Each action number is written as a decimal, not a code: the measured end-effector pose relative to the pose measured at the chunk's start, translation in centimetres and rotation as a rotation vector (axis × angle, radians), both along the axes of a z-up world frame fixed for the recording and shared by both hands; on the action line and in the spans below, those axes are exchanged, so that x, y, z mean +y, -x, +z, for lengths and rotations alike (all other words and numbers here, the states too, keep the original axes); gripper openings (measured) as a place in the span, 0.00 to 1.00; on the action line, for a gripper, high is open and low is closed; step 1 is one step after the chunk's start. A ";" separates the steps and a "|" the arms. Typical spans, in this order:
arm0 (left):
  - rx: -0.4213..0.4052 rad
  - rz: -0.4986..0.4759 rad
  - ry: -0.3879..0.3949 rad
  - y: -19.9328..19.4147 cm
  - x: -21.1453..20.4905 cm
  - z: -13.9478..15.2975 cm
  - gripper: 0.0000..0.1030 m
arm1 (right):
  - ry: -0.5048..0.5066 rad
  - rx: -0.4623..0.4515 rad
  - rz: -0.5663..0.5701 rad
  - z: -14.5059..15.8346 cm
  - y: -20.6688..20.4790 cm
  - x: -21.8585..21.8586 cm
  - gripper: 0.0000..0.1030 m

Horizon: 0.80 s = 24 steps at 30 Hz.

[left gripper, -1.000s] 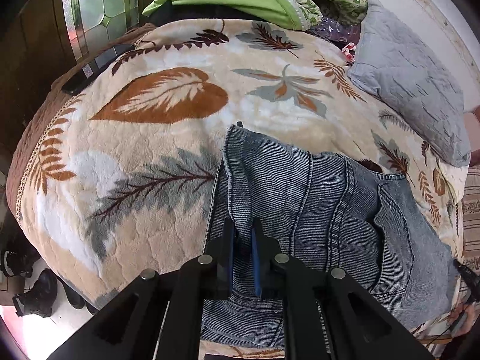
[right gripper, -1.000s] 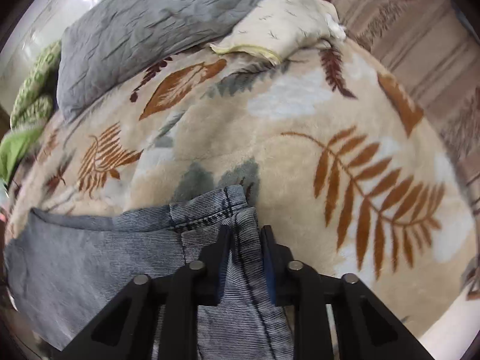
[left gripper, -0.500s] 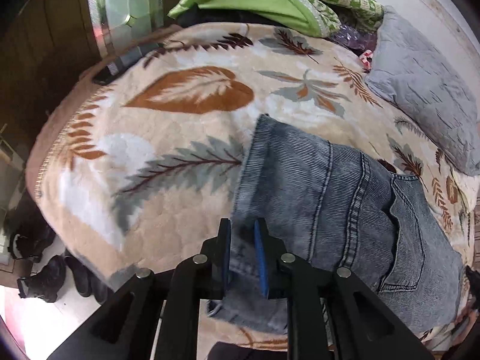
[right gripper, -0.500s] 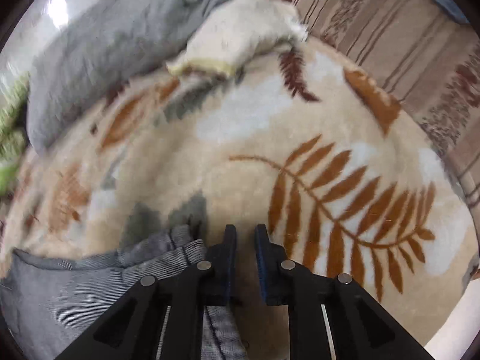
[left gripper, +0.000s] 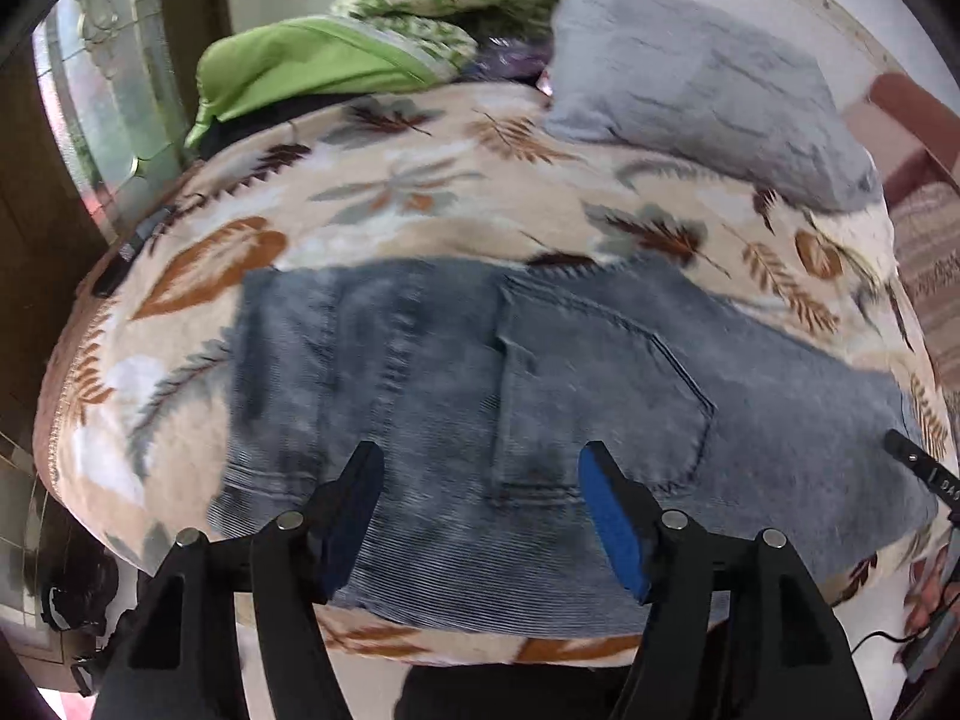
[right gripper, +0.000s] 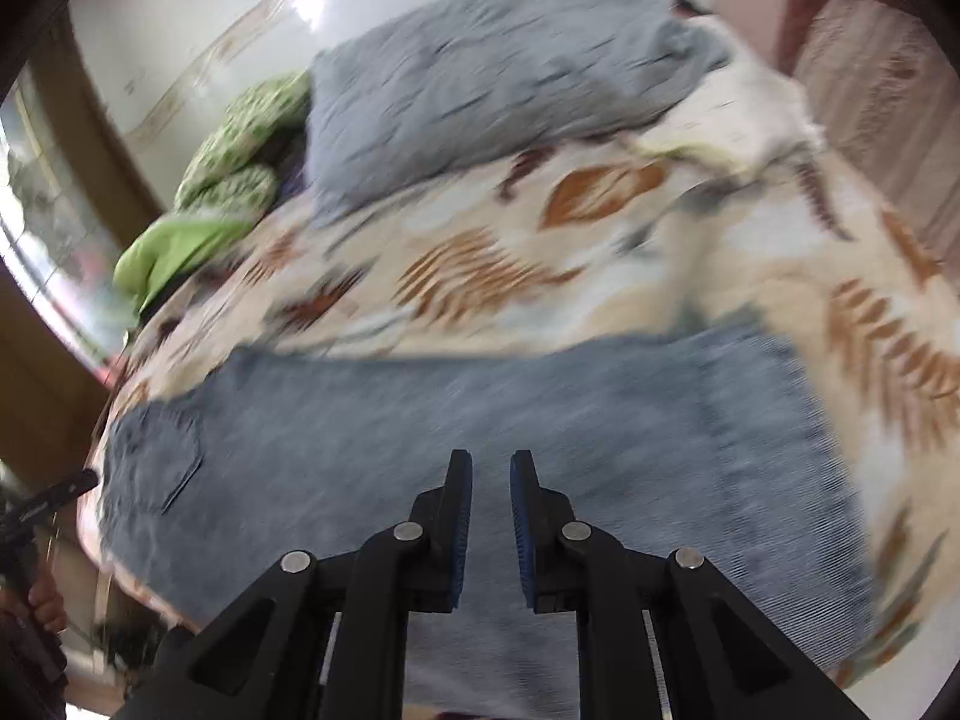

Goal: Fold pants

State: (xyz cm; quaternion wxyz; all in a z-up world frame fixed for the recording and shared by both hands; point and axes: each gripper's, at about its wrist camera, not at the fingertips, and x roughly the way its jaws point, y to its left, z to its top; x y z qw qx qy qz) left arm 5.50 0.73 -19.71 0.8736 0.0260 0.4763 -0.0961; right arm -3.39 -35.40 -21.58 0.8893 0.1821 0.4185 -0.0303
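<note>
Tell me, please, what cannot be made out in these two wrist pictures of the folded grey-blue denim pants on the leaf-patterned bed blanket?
- Folded grey-blue denim pants: near edge hidden behind the left gripper in the left wrist view.
- The pants' weave and seams: smeared by motion blur in the right wrist view.
- Right gripper: whether the narrow-gapped pads touch denim is unclear.
- Layers beneath the top fold: covered.

A bed point(left gripper: 420, 204) fills the room, spread with a cream blanket point(right gripper: 600, 240) printed in rust and grey leaves. A grey quilted pillow point(left gripper: 690, 90) lies at its head, and beside it bunch a bright green cloth point(left gripper: 300, 72) and a green patterned one point(right gripper: 240, 144). Behind runs a pale wall point(right gripper: 180, 30). On the left, daylight comes through a patterned glass pane point(left gripper: 102, 90) set in dark wood. A striped brown cover point(right gripper: 870, 90) lies to the right.
</note>
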 end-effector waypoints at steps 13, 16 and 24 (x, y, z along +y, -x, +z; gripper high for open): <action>0.111 0.068 -0.019 -0.8 1.7 -3.7 0.87 | 0.104 0.090 0.082 -3.9 4.0 1.5 0.15; 0.108 0.079 -0.029 -0.8 1.6 -3.3 0.86 | 0.088 0.122 0.060 -3.1 3.1 1.3 0.15; 0.067 0.050 0.011 0.7 1.3 -2.0 0.86 | -0.030 0.085 0.195 -0.5 -4.8 5.5 0.15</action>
